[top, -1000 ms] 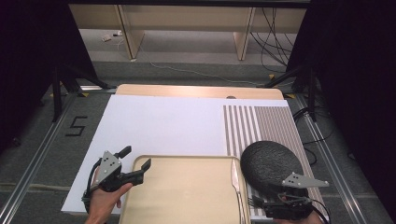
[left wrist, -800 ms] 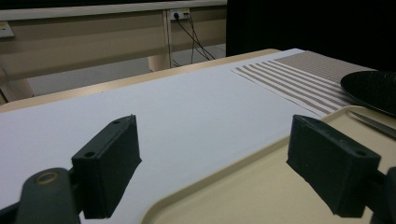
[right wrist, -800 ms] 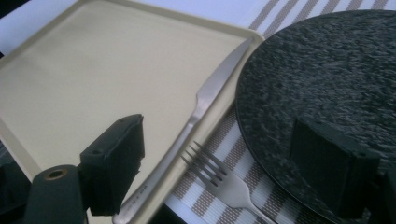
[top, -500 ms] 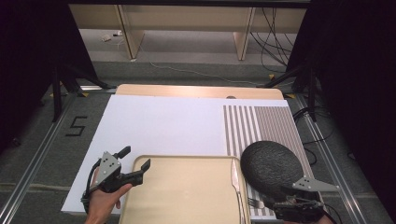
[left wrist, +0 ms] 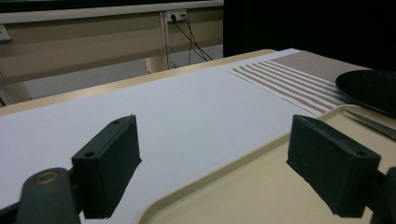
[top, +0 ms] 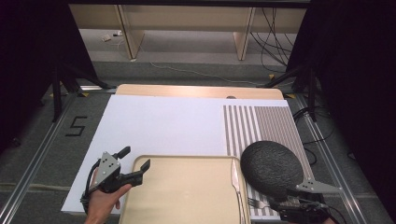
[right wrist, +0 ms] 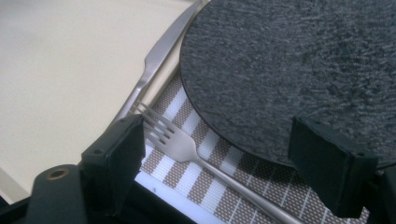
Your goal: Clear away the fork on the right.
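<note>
The right gripper's fingers are spread wide and hold nothing; between them lies the fork, on the striped mat, its tines by the left finger and its handle cut off at the lower edge. The dark plate lies just beside it, its near rim partly behind the right finger. The knife rests along the tray's edge. In the high view the right gripper is cut off at the bottom. The left gripper's fingers are spread too, straddling the tray's far left corner over the white surface.
</note>
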Action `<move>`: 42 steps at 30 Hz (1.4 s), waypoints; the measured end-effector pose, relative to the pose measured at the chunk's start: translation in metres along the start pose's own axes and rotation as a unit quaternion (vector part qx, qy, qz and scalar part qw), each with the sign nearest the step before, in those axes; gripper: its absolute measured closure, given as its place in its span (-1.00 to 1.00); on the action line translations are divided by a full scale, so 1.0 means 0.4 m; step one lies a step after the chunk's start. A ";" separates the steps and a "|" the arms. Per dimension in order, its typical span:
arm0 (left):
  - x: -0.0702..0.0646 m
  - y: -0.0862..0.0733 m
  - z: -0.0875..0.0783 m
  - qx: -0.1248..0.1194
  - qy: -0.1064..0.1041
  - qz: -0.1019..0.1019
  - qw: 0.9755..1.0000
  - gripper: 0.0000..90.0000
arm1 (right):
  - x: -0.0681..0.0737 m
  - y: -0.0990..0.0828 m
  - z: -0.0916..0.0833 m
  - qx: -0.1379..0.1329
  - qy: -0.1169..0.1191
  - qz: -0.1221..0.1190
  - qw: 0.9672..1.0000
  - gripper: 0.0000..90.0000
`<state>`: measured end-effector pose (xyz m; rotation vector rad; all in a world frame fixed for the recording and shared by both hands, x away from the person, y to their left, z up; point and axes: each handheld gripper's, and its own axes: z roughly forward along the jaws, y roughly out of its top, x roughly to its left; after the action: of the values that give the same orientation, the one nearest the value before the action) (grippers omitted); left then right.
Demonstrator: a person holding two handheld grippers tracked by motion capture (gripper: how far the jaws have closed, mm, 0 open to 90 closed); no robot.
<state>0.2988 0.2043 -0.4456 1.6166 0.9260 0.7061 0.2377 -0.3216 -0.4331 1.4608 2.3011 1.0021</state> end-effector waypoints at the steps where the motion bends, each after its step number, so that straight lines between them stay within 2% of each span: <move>1: 0.000 0.000 0.000 0.000 0.000 0.000 1.000 -0.63 | -0.010 -0.001 0.003 -0.001 0.009 -0.026 1.000 -0.56; 3: -0.002 0.000 0.000 0.000 0.000 0.001 1.000 -0.63 | -0.006 -0.004 0.004 -0.005 -0.003 -0.012 1.000 -0.55; 8: -0.003 0.000 0.000 0.001 0.000 0.001 1.000 -0.63 | -0.015 -0.012 0.000 0.000 -0.004 -0.016 1.000 -0.55; 11: -0.002 0.000 0.000 0.000 0.000 0.000 1.000 -0.63 | -0.015 -0.017 -0.004 0.010 -0.015 -0.001 1.000 -0.55; 12: -0.002 0.000 0.000 0.000 0.000 0.000 1.000 -0.63 | -0.016 -0.018 -0.004 0.011 -0.014 -0.002 1.000 -0.55; 14: -0.003 -0.001 0.001 0.001 0.000 0.001 1.000 -0.63 | -0.014 -0.020 -0.008 0.021 -0.013 0.012 1.000 -0.55; 15: -0.003 0.000 0.001 0.001 0.000 0.000 1.000 -0.63 | -0.020 -0.021 -0.005 0.011 -0.014 -0.004 1.000 -0.55; 16: -0.002 0.000 0.001 0.000 0.000 0.000 1.000 -0.63 | -0.019 -0.023 -0.005 0.011 -0.016 0.004 1.000 -0.55; 17: -0.003 0.000 0.001 0.000 0.000 0.001 1.000 -0.63 | -0.026 -0.022 -0.008 0.024 -0.018 -0.011 0.999 -0.55; 18: -0.003 0.000 0.001 0.001 0.000 0.001 1.000 -0.63 | -0.028 -0.026 -0.006 0.020 -0.020 -0.017 0.999 -0.55; 19: -0.003 0.000 0.000 0.001 0.000 0.001 1.000 -0.63 | -0.025 -0.025 -0.009 0.028 -0.019 -0.008 0.999 -0.55; 21: -0.003 0.001 0.000 0.000 0.001 0.000 1.000 -0.63 | -0.025 -0.026 -0.009 0.028 -0.023 -0.005 0.999 -0.55; 25: -0.003 0.000 0.000 0.001 0.000 0.002 1.000 -0.63 | -0.032 -0.033 -0.006 0.020 -0.017 -0.011 1.000 -0.55; 28: -0.003 0.000 0.000 0.001 0.000 0.001 1.000 -0.63 | -0.031 -0.037 -0.008 0.030 -0.023 0.002 0.999 -0.55; 32: -0.003 0.000 0.000 0.001 0.001 0.001 1.000 -0.63 | -0.041 -0.044 -0.009 0.032 -0.023 -0.010 0.999 -0.55; 33: -0.003 0.000 0.000 0.001 0.000 0.001 1.000 -0.63 | -0.037 -0.043 -0.009 0.040 -0.024 0.007 0.999 -0.55; 35: -0.004 0.000 0.000 0.001 -0.001 0.003 1.000 -0.63 | -0.042 -0.043 -0.011 0.051 -0.025 -0.005 0.998 -0.55; 37: -0.003 0.001 0.000 0.001 0.000 0.002 1.000 -0.63 | -0.033 -0.044 -0.015 0.067 -0.029 0.028 0.997 -0.55; 38: -0.004 0.000 0.000 0.001 0.000 0.002 1.000 -0.63 | -0.030 -0.046 -0.013 0.067 -0.029 0.039 0.997 -0.55; 40: -0.004 0.000 0.001 0.001 -0.001 0.003 1.000 -0.63 | -0.028 -0.045 -0.013 0.071 -0.031 0.047 0.996 -0.54; 42: -0.004 0.000 0.000 0.001 0.000 0.002 1.000 -0.63 | -0.040 -0.047 -0.010 0.067 -0.028 0.023 0.997 -0.54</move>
<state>0.2982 0.2030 -0.4455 1.6206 0.9230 0.7089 0.2298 -0.3422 -0.4450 1.5787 2.3441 0.8216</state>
